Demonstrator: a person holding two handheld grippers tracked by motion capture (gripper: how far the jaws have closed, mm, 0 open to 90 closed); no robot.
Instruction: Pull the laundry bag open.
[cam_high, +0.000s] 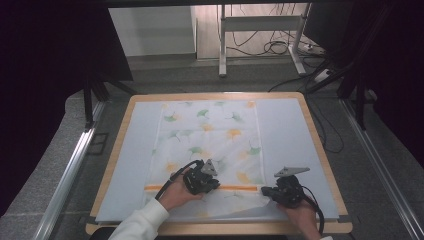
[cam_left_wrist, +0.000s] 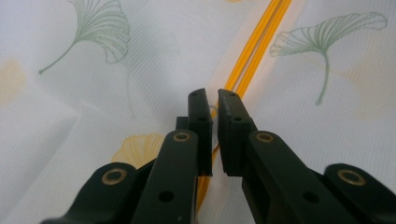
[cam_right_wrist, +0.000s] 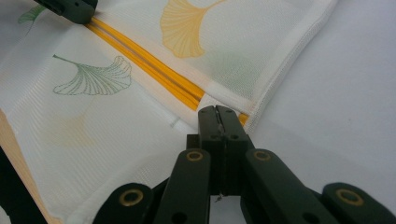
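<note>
White mesh laundry bag (cam_high: 207, 145), printed with green and yellow ginkgo leaves and crossed by an orange zipper (cam_high: 235, 188), lies flat in the high view on a pale blue sheet (cam_high: 285, 135) covering a wooden-edged table (cam_high: 320, 150). The bag sits at the middle of the sheet, its zipper end nearest the person. The left gripper (cam_high: 216, 184) rests on the zipper line near its middle, held by a hand with a white sleeve (cam_high: 142, 220). The right gripper (cam_high: 265, 191) sits at the bag's lower right corner, at the zipper's end.

Left gripper view: the left gripper (cam_left_wrist: 215, 133) points along the orange zipper (cam_left_wrist: 254, 51), which runs up and away across the mesh bag (cam_left_wrist: 154, 51). The jaws stand almost together, with a thin slit between the pads. The zipper passes under or between them; whether the pads pinch it cannot be told.

Right gripper view: the right gripper (cam_right_wrist: 218, 122) has its jaws pressed fully together at the point where the orange zipper (cam_right_wrist: 149, 70) meets the bag's stitched white edge (cam_right_wrist: 289, 60). Whether fabric or a zipper pull is caught between the pads cannot be told. The mesh bag (cam_right_wrist: 93, 130) spreads to the left, the pale blue sheet (cam_right_wrist: 345, 116) to the right. The left gripper (cam_right_wrist: 70, 8) shows at the top left, sitting on the zipper.
</note>
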